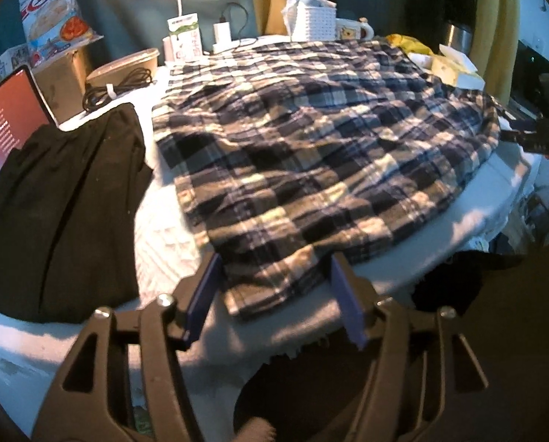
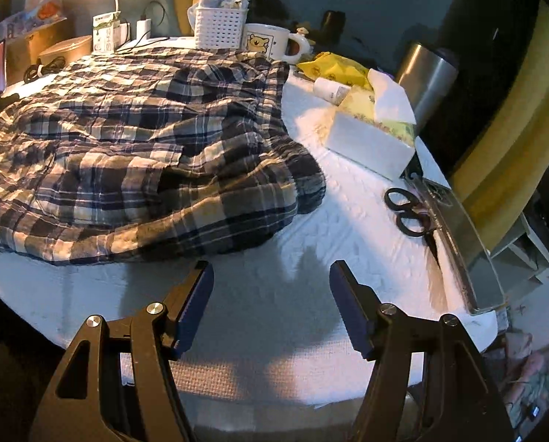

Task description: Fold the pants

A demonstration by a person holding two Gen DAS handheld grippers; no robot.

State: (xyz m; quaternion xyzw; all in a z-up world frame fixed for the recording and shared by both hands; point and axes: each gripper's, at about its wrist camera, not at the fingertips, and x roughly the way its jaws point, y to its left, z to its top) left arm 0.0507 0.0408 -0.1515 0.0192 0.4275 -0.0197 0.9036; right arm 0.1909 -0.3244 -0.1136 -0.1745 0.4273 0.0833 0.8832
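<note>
The plaid pants (image 1: 311, 140) lie spread and wrinkled over the white-covered table (image 1: 164, 243). In the left wrist view my left gripper (image 1: 274, 276) is open, its blue pads on either side of the pants' near corner, which lies between them. In the right wrist view the pants (image 2: 138, 147) are bunched at left. My right gripper (image 2: 270, 280) is open and empty over bare white cloth, just short of the pants' near edge.
A black garment (image 1: 53, 213) lies left of the pants, beside a lit tablet (image 1: 5, 129). Along the back stand a white basket (image 2: 221, 29), a mug (image 2: 270, 44) and a charger. At the right are a tissue box (image 2: 370, 136), scissors (image 2: 409, 213) and a steel tumbler (image 2: 427, 77).
</note>
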